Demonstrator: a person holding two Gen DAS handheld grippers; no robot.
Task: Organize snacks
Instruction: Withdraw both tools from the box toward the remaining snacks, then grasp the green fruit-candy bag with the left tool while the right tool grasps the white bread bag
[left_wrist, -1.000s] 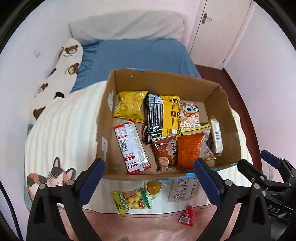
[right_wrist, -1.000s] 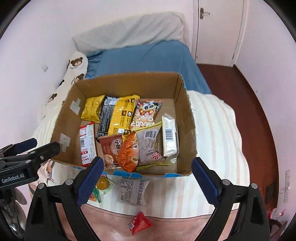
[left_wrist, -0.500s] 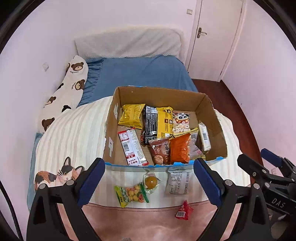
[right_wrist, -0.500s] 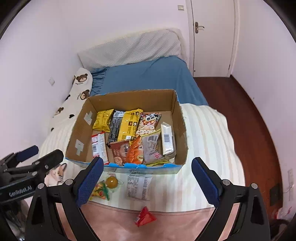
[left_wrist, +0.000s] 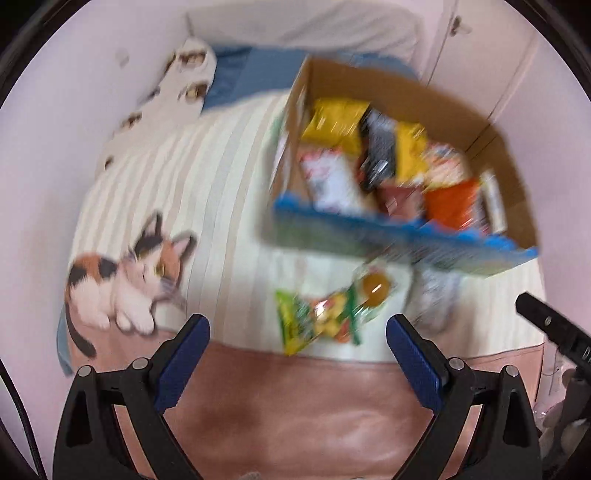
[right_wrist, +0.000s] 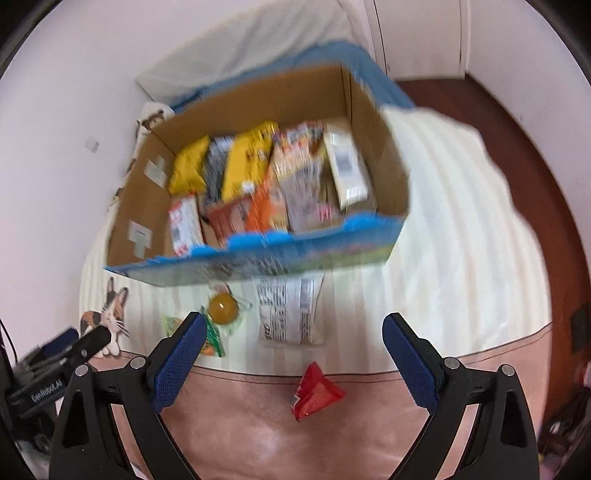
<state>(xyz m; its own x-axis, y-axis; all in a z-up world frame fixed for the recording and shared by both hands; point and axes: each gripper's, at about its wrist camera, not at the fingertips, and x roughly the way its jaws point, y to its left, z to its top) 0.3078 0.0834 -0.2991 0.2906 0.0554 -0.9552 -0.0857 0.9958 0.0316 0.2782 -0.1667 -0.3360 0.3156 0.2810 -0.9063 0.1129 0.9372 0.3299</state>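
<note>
A cardboard box (right_wrist: 376, 147) (left_wrist: 517, 206) holding several snack packets stands on the bed. In front of it lie a green candy bag (left_wrist: 317, 321) (right_wrist: 212, 336), a clear pack with an orange ball (left_wrist: 375, 286) (right_wrist: 222, 308), a white printed packet (right_wrist: 290, 308) (left_wrist: 436, 295) and a small red packet (right_wrist: 316, 393). My left gripper (left_wrist: 297, 354) hangs open just short of the green candy bag, empty. Nothing sits between the fingers of my open right gripper (right_wrist: 291, 354), which hovers over the white and red packets. Both views are blurred by motion.
The striped cover carries a cat print (left_wrist: 125, 280) at the left and a pink band (right_wrist: 280, 424) along the near edge. A bear-print pillow (left_wrist: 173, 81) and a blue sheet (left_wrist: 251, 74) lie behind the box. Dark wood floor (right_wrist: 517, 155) runs along the right.
Both grippers have dropped down and forward toward the loose packets in front of the box. The left view has swung left, so the box sits further right. Both stay open.
</note>
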